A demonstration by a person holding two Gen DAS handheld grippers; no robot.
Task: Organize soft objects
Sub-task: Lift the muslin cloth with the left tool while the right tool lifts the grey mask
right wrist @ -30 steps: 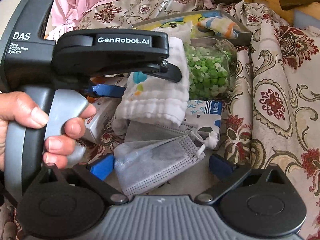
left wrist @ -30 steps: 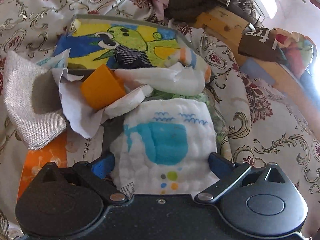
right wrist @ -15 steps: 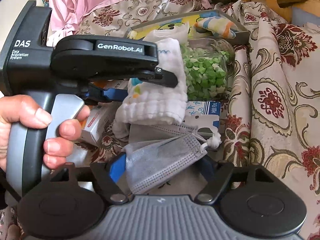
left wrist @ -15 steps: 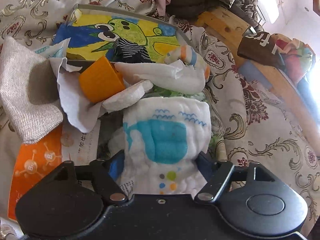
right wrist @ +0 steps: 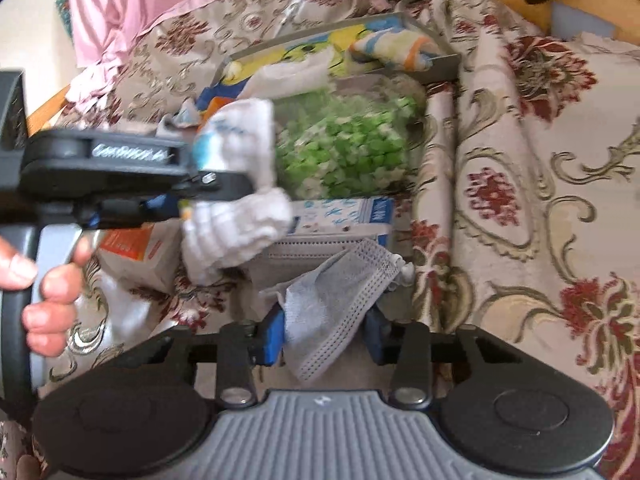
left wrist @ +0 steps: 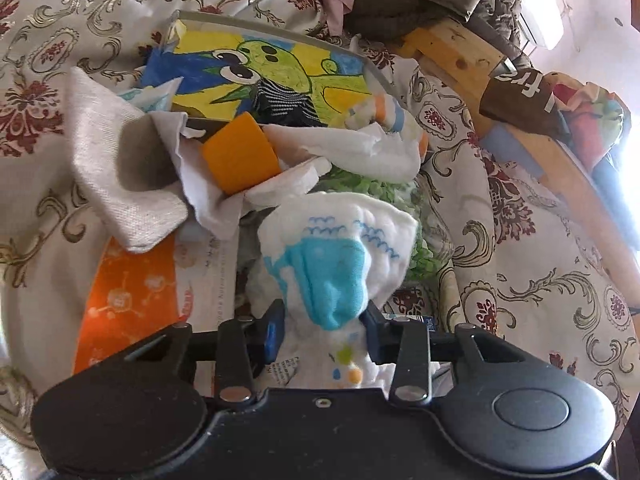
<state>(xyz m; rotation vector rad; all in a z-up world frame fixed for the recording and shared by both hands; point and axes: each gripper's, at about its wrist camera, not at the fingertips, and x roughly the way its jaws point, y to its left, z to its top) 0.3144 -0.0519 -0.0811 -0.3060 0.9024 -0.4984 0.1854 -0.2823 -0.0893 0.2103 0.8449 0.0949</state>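
Two grippers loaded: left gripper (left wrist: 323, 334) clenched on white whale-print cloth (left wrist: 340, 256), right gripper (right wrist: 325, 338) clenched on grey face mask (right wrist: 340, 300), both above clutter on bed. Risk: thin mask slipping from shallow pinch; dangling cloth snagging jar of green pieces (right wrist: 348, 152).

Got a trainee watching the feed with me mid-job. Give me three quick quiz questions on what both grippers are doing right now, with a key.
1. True or false: the left gripper is shut on the whale-print cloth.
2. What does the right gripper hold: A) orange block, B) grey face mask, C) striped sock?
3. Fill in: behind the cloth in the right wrist view sits a clear jar of ____ pieces.

Key: 1 true. 2 B, the grey face mask. 3 green.
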